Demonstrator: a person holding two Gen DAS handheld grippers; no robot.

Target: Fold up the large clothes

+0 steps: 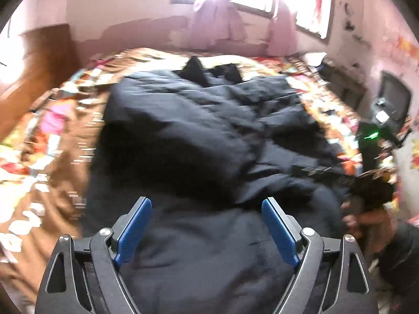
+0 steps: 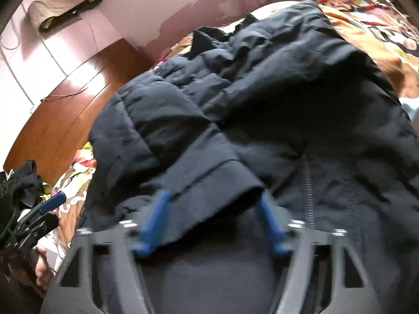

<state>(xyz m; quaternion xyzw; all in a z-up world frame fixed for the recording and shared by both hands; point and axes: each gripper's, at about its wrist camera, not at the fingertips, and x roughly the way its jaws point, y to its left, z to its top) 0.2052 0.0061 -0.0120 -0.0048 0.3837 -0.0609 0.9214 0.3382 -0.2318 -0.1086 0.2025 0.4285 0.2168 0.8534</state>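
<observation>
A large black padded jacket (image 1: pixel 204 130) lies spread on a bed, sleeves folded across its body. It fills the right wrist view (image 2: pixel 262 91) too, with its zipper (image 2: pixel 305 172) running down the front. My left gripper (image 1: pixel 207 209) is open and empty, just above the jacket's near hem. My right gripper (image 2: pixel 213 201) is open with its blue pads on either side of a sleeve cuff (image 2: pixel 209 185), which lies between the jaws. The left gripper also shows at the left edge of the right wrist view (image 2: pixel 52 202).
The bed has a brown, colourful patterned cover (image 1: pixel 52 144). A wooden wardrobe (image 2: pixel 65 99) stands on the left. Pink curtains (image 1: pixel 222 23) hang under a bright window on the far wall. The other hand-held gripper (image 1: pixel 371 136) with a green light is at the right.
</observation>
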